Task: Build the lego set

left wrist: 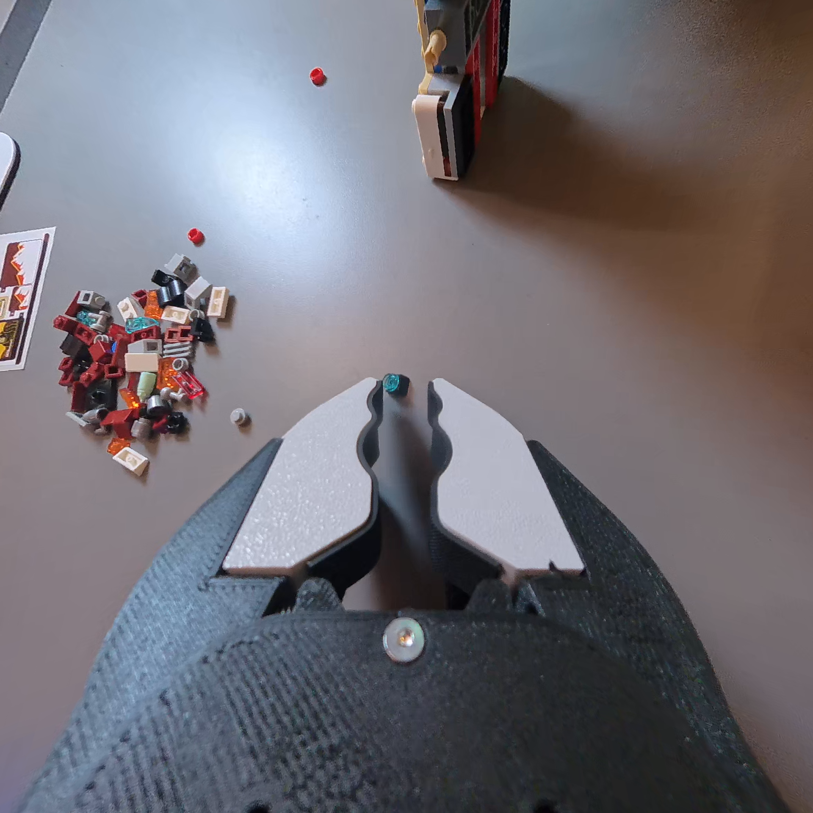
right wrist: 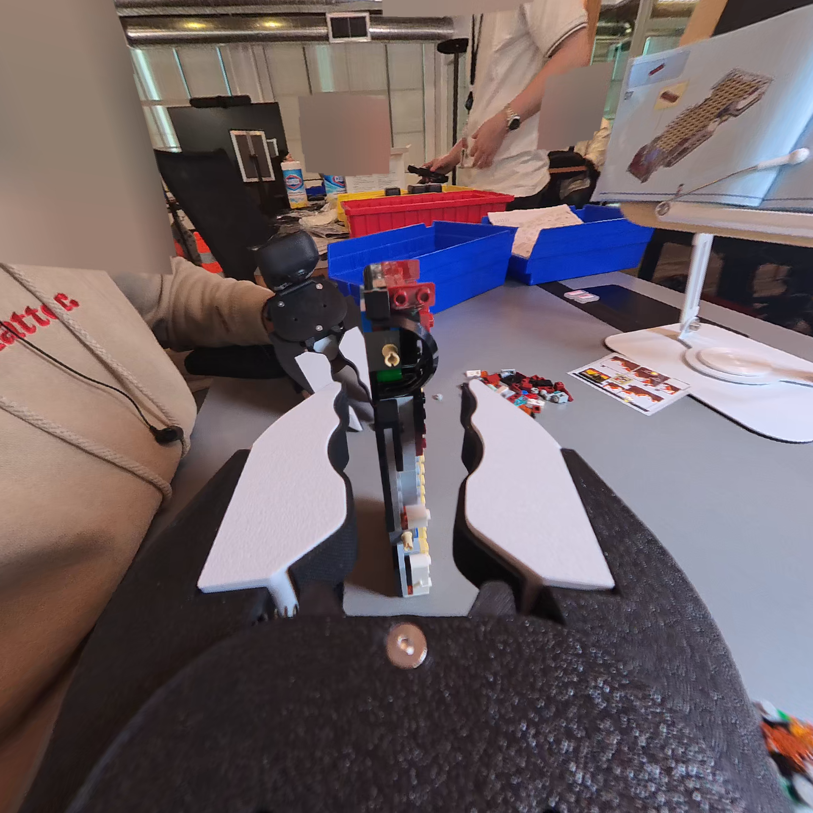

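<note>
Left gripper (left wrist: 404,387): jaws narrowly parted, gripping nothing; tiny teal-topped stud (left wrist: 396,383) lies loose at its fingertips.
Right gripper (right wrist: 400,396): wide apart, straddling upright brick model (right wrist: 402,484) untouched.

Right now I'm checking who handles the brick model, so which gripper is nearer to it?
Right. The right gripper is open with the brick model standing between its fingers. The left gripper is farther back, at a small teal and black piece.

Matt grey table (left wrist: 572,308), glossy plastic bricks (left wrist: 132,352) (some translucent).
</note>
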A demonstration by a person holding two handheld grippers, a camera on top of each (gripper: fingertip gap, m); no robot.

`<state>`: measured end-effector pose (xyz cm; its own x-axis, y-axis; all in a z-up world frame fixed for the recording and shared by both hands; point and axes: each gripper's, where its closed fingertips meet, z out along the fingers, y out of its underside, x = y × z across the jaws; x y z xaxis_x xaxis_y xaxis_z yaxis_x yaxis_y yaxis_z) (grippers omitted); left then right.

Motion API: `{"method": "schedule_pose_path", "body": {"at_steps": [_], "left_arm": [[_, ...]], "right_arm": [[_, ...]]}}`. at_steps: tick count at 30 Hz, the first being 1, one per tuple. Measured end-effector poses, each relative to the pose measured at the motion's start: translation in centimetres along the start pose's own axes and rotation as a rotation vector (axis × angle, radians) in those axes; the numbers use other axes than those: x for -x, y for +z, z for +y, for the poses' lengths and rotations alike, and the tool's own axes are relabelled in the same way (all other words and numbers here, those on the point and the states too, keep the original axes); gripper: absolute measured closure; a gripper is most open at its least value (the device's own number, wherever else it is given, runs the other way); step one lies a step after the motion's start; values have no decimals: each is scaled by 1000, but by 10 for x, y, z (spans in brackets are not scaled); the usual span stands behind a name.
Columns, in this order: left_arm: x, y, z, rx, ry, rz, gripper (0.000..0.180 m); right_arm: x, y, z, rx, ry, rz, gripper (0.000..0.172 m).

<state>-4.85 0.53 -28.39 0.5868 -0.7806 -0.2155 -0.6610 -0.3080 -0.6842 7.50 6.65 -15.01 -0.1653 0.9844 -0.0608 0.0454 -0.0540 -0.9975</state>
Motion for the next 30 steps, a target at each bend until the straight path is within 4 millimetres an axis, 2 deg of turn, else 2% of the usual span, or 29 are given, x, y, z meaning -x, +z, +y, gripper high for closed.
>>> {"method": "schedule_pose_path", "body": {"at_steps": [3, 5, 9, 13, 17, 21, 23, 27, 30], "left_arm": [[-1, -5, -1, -16, -24, 24, 160], [0, -8, 1, -6, -38, 34, 159], [1, -3, 4, 0, -63, 44, 160], [4, 2, 2, 24, -61, 44, 164], [3, 4, 0, 42, -43, 42, 170], [0, 5, -3, 27, 5, 8, 172], [-5, 2, -11, -25, 83, -22, 173], [-9, -20, -46, -192, 328, -214, 173], [-13, -41, -71, -303, 475, -353, 173]], "right_arm": [[-7, -20, -15, -4, -43, 107, 123], [-5, -32, -24, 22, -96, 182, 125], [26, -37, -22, 95, -122, 182, 132], [65, -23, 5, 201, -106, 70, 133], [85, -5, 24, 263, -108, 14, 136], [86, 18, 39, 310, -80, 31, 142], [84, 32, 46, 326, -41, 61, 143], [81, 63, 55, 312, 71, 159, 145], [76, 78, 51, 264, 73, 253, 145]]}}
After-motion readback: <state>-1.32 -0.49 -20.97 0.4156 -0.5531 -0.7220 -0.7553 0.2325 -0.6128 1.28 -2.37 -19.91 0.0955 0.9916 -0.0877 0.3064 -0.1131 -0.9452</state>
